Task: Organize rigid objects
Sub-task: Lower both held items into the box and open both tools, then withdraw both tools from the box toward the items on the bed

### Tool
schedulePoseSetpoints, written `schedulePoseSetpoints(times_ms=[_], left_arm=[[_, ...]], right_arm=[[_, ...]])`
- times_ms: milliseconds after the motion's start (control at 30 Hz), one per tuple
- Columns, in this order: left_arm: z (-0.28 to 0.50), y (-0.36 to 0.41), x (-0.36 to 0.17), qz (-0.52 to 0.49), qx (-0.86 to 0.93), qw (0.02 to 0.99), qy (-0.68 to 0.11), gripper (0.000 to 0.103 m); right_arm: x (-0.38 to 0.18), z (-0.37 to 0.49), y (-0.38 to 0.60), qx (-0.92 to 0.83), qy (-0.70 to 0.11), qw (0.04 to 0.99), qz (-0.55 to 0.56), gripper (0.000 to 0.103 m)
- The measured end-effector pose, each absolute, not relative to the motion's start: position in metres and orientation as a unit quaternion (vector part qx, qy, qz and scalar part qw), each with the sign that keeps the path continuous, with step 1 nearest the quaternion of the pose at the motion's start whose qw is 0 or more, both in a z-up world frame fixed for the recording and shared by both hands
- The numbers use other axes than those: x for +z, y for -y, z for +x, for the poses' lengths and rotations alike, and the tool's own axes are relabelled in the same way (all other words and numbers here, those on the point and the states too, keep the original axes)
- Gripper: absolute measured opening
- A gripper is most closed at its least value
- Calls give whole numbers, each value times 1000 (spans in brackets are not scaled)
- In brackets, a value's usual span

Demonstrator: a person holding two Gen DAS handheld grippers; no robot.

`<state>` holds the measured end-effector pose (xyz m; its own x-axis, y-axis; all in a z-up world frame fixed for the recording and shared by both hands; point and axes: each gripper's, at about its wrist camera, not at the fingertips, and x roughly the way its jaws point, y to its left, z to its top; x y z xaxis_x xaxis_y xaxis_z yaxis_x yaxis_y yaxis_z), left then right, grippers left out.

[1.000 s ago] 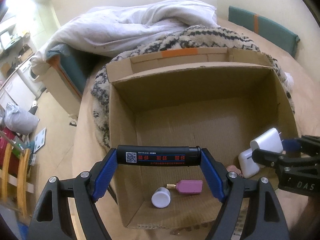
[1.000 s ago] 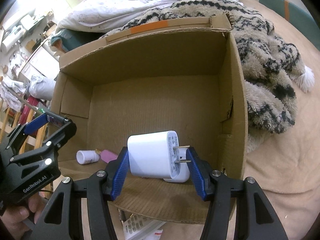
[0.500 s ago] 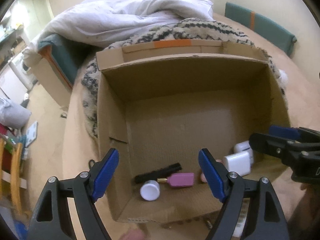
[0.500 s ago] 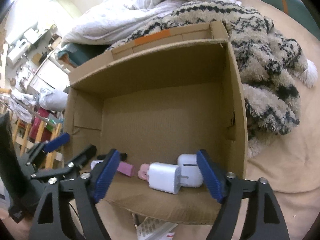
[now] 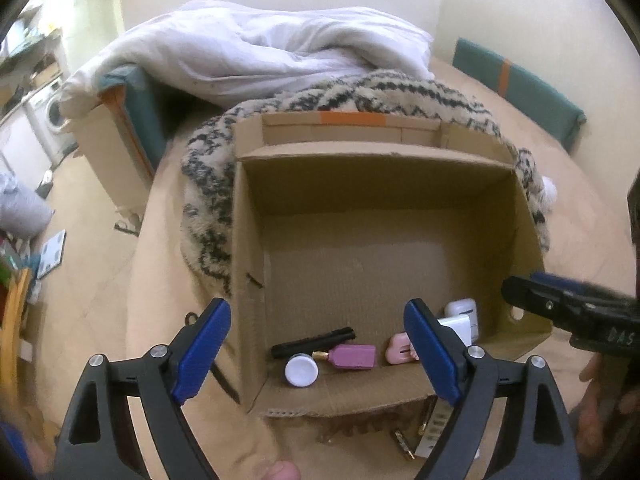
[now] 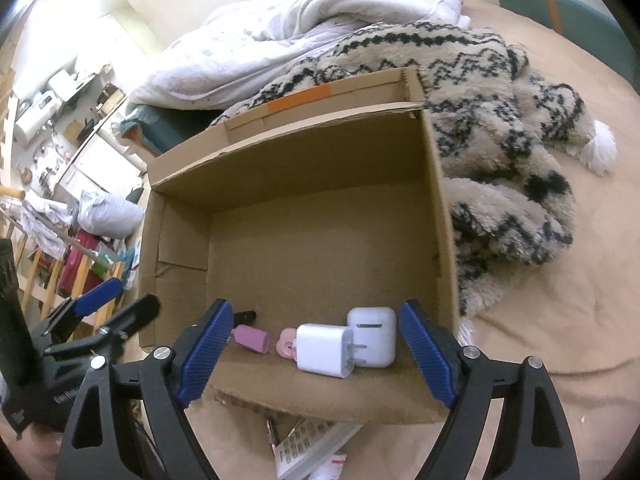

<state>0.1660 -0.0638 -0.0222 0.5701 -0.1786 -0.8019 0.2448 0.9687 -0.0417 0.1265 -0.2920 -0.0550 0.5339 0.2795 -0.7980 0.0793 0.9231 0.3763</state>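
An open cardboard box (image 5: 400, 216) (image 6: 320, 240) sits on the beige bed. At its near wall lie a black pen-like stick (image 5: 312, 342), a white round cap (image 5: 301, 370), a pink bottle (image 5: 354, 357) (image 6: 251, 338), a pink clip (image 5: 398, 349) (image 6: 286, 343), a white charger plug (image 6: 324, 350) (image 5: 456, 326) and a white earbud case (image 6: 372, 336) (image 5: 462, 308). My left gripper (image 5: 318, 354) is open and empty above the box's near left. My right gripper (image 6: 314, 354) is open and empty above the near right.
A patterned fleece blanket (image 6: 500, 140) lies behind and right of the box, a white duvet (image 5: 260, 52) beyond it. A remote control (image 6: 308, 448) and small loose items (image 5: 404, 444) lie on the bed in front of the box. The bed's left edge drops to the floor.
A second ago my left gripper held the black stick and my right the white charger. Both opened, the items dropped into the box, and both grippers have pulled back and up.
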Motion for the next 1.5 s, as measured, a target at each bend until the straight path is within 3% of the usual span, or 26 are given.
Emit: schedulePoseSetpoints(times_ms=[467, 1000, 1500], left_arm=[[137, 10, -16, -30, -66, 880, -470, 90], [111, 9, -37, -20, -41, 858, -512, 90], [139, 27, -98, -32, -35, 795, -605, 92]], right_arm=[[-50, 89, 304, 44, -475, 851, 219, 91], [-63, 54, 297, 59, -495, 822, 274, 91], [-95, 60, 283, 47, -554, 784, 275, 91]])
